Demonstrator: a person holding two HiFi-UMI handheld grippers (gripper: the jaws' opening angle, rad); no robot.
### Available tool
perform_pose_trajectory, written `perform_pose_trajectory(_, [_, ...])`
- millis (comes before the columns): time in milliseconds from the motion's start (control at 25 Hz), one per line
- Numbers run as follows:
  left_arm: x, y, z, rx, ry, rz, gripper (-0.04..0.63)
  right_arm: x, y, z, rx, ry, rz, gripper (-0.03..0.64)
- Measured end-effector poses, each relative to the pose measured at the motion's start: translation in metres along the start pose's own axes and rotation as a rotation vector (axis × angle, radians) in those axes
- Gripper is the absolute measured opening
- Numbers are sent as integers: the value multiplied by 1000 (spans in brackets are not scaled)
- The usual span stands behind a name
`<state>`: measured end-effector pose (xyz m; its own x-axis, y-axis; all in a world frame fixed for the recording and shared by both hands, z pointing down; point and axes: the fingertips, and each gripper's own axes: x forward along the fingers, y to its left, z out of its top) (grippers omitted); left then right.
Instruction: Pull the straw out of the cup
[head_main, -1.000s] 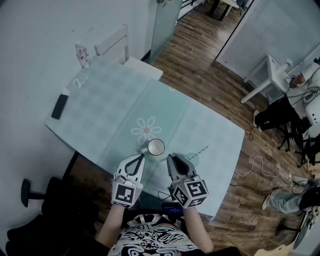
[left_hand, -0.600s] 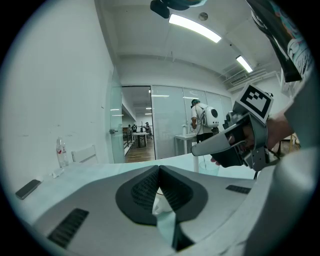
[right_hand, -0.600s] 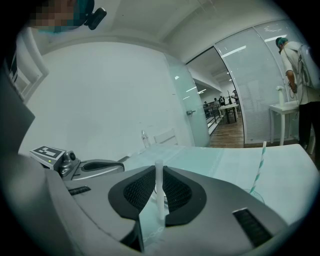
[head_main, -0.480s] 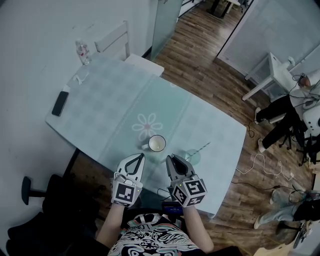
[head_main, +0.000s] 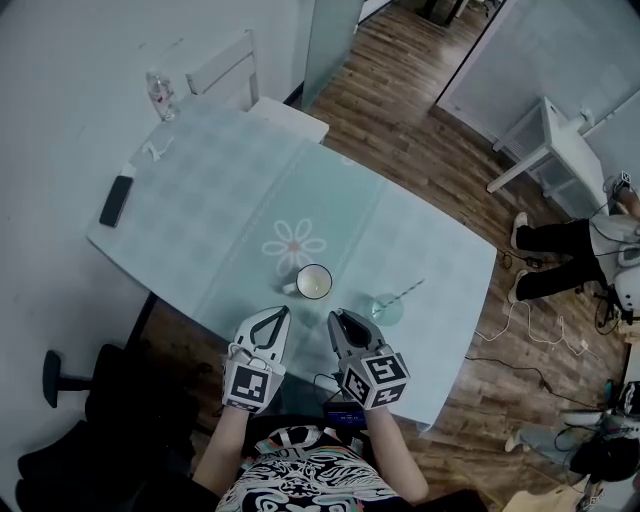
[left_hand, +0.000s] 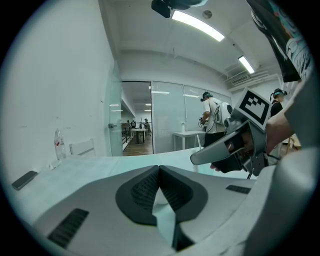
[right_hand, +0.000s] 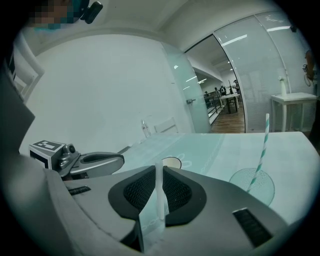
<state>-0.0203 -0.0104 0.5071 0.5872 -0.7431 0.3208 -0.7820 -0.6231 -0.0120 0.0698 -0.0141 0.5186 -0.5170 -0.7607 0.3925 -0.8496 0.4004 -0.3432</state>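
A clear glass cup (head_main: 385, 309) (right_hand: 252, 185) stands near the table's front edge, and a striped straw (head_main: 406, 294) (right_hand: 261, 150) leans out of it to the right. A white mug (head_main: 313, 283) (right_hand: 171, 162) stands just left of it. My right gripper (head_main: 336, 318) (right_hand: 159, 170) hovers short of the cup, shut on a thin white straw (right_hand: 159, 192) that stands upright between its pads. My left gripper (head_main: 282, 313) (left_hand: 159, 169) is beside it, just short of the mug, shut with nothing in it. Each gripper shows in the other's view, the right gripper (left_hand: 195, 159) and the left gripper (right_hand: 121, 159).
On the pale green table (head_main: 210, 200), a black phone (head_main: 116, 201) and a plastic bottle (head_main: 160, 95) lie at the far left. A white chair (head_main: 225, 78) stands behind it. A white side table (head_main: 548, 140), a seated person (head_main: 570, 250) and a floor cable (head_main: 520, 325) are at the right.
Both grippers have sunk a little toward the table's front edge, the right one more. Their jaws have not changed. The cup, straw and mug have stayed in place.
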Motion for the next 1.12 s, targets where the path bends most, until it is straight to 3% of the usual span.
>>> perform_pose_trajectory(400, [6, 2, -15, 6, 10, -14, -2, 15, -6, -28, 68, 89, 17, 60])
perform_pose_trajectory(600, [9, 8, -21, -9, 26, -9, -2, 24, -8, -43, 172, 131, 39, 60])
perform_pose_trajectory(1120, [21, 12, -37, -33, 71, -17, -2, 41, -37, -54, 193, 140, -64, 60])
